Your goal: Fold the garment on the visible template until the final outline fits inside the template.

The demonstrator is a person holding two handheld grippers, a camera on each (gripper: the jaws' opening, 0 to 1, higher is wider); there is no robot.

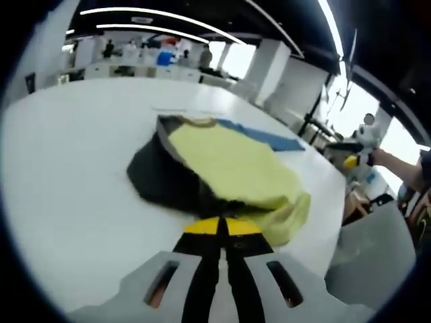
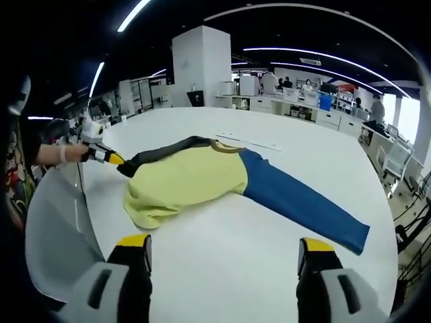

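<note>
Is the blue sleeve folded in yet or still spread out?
Spread out: the blue sleeve lies flat on the white table, stretched away from the yellow body.

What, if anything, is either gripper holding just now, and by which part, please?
The left gripper is shut on the garment's dark sleeve end; the right gripper holds nothing.
</note>
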